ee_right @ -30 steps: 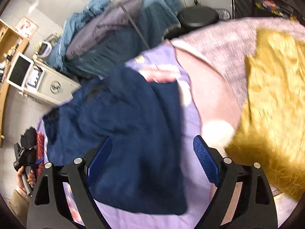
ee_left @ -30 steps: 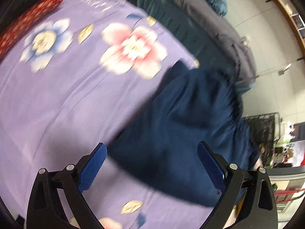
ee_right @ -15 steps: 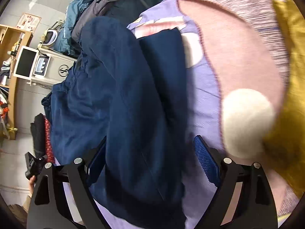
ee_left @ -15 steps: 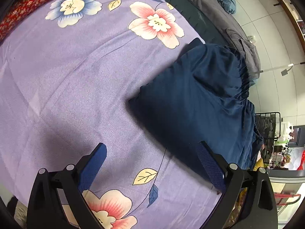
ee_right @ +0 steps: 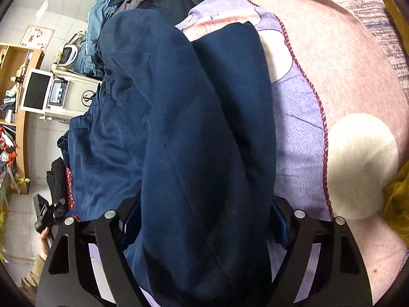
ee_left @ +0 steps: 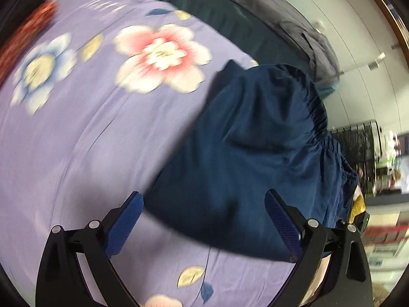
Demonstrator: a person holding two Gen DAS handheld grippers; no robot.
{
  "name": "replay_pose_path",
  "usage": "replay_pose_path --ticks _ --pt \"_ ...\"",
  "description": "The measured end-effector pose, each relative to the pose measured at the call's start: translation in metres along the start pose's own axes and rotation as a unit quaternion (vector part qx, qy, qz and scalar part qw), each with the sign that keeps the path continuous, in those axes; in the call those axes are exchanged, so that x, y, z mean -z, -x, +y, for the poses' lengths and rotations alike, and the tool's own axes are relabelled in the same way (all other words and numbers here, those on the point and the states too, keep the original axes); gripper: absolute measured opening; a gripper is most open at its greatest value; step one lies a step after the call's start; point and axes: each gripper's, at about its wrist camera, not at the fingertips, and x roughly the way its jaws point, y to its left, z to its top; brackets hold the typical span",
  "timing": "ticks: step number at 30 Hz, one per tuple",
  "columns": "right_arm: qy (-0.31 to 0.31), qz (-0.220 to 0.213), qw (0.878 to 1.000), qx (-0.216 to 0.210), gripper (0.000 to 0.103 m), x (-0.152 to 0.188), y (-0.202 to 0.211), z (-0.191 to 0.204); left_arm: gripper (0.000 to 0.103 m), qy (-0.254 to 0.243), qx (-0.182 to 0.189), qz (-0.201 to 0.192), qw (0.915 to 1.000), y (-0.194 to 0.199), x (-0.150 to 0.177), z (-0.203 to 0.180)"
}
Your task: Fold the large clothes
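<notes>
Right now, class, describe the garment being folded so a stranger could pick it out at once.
Find the bed with the purple floral sheet. On it lies a navy blue garment with a gathered elastic edge, doubled over on itself. Unlike the grey and teal clothes heaped behind it, it sits between the right gripper's closing jaws.

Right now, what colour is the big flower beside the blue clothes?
Pink and white flower, clearest in the left wrist view.

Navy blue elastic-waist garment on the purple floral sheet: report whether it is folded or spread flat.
Folded. The navy blue elastic-waist garment lies doubled over itself in thick layers on the purple floral sheet, not spread flat.
</notes>
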Motion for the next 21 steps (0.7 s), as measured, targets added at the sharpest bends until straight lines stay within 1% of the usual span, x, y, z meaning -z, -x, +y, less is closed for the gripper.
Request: replay_pose_path --ticks 4,7,10,12,13,16,21 --pt "-0.007 -0.001 1.0 0.011 0.08 0.0 -0.002 0.003 0.094 -0.05 0.002 0.024 0.9985 -0.026 -0.028 -0.02" --pt "-0.009 0.0 1.0 0.013 0.08 0.0 0.0 0.002 0.094 -0.093 -0.016 0.046 0.9945 -0.051 -0.044 -0.027" --pt "-0.011 0.004 1.0 0.017 0.08 0.0 0.0 0.003 0.094 -0.118 -0.033 0.076 0.9895 -0.075 -0.053 -0.026" --pt "-0.011 0.006 1.0 0.019 0.081 -0.002 -0.001 0.004 0.094 -0.125 -0.027 0.089 0.9878 -0.087 -0.057 -0.024" --pt "-0.013 0.007 1.0 0.02 0.081 -0.002 -0.002 0.004 0.097 -0.124 -0.018 0.094 0.9877 -0.092 -0.059 -0.023" --pt "-0.017 0.008 1.0 0.018 0.082 -0.002 -0.005 0.004 0.098 -0.12 0.001 0.099 0.9879 -0.102 -0.061 -0.02" --pt "-0.025 0.004 1.0 0.017 0.082 -0.002 -0.007 0.005 0.098 -0.125 0.012 0.091 0.9879 -0.108 -0.065 -0.024"
